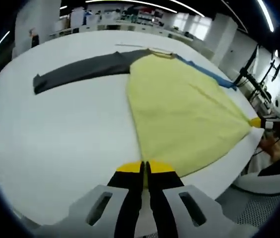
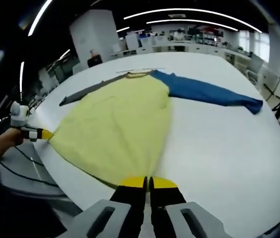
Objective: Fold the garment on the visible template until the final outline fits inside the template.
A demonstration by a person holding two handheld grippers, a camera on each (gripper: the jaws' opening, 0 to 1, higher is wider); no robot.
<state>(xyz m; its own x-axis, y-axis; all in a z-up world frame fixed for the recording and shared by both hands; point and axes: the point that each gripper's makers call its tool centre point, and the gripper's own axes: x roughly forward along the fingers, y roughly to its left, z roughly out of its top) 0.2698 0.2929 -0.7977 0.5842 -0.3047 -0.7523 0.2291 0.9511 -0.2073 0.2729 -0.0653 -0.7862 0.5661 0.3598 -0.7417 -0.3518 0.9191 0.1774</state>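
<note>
On the white surface (image 1: 55, 144) lies the yellow raglan shirt (image 1: 179, 109), sleeves spread; each hand-held gripper, left (image 1: 145, 168) and right (image 2: 147, 182), is pressed together pinching a hem corner, stretching the hem taut, likely for folding.

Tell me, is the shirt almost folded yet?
Not yet, it has barely begun. The yellow shirt lies spread flat on the white table, its grey sleeve and blue sleeve both stretched out. The left gripper and right gripper each pinch a bottom corner. Every fold is left.
</note>
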